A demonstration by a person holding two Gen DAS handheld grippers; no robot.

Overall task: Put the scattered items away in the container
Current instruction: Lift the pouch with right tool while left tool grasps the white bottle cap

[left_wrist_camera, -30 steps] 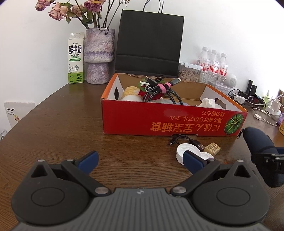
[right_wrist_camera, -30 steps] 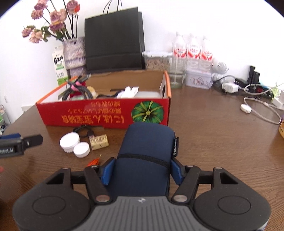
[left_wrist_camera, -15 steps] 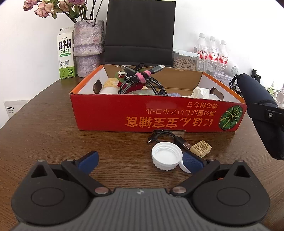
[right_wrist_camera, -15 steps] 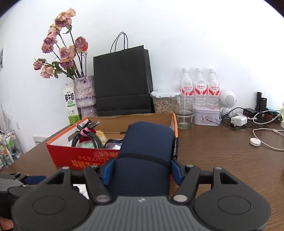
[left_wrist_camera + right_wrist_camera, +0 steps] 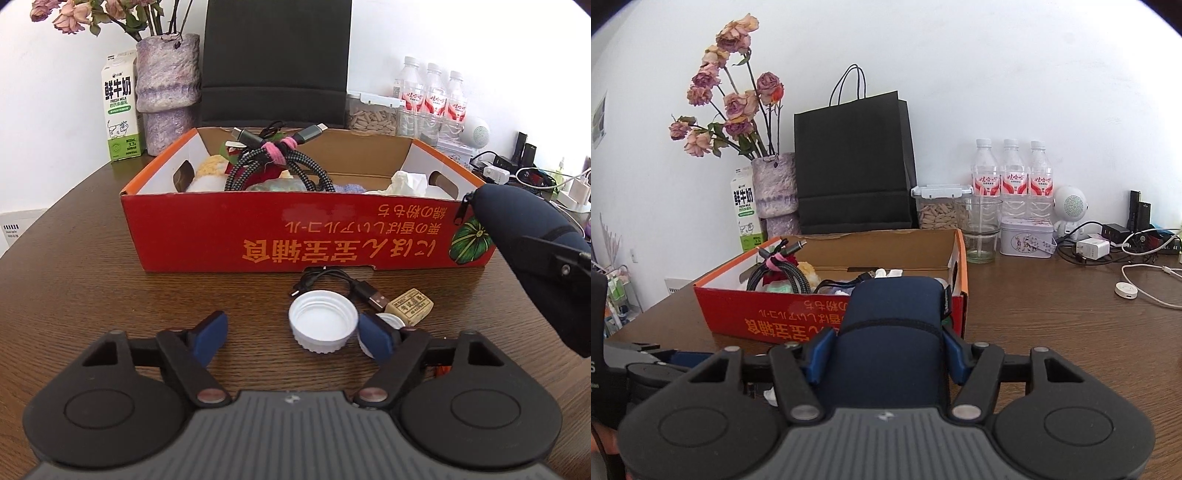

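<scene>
Clamping one navy pouch [image 5: 892,343], right hand-held gripper [image 5: 886,354]; left hand-held gripper [image 5: 293,334] apart; two caps [image 5: 323,321].

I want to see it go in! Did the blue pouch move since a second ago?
Yes. The right gripper lifted the blue pouch up and toward the red box; its top now overlaps the box's front wall instead of sitting low on the table.

The milk carton [image 5: 121,110] reads 鲜牛奶 and "FRESH MILK". Upside-down orange Japanese lettering runs along the red box [image 5: 258,236] front; the bottles' [image 5: 430,94] red labels are too small to read.
</scene>
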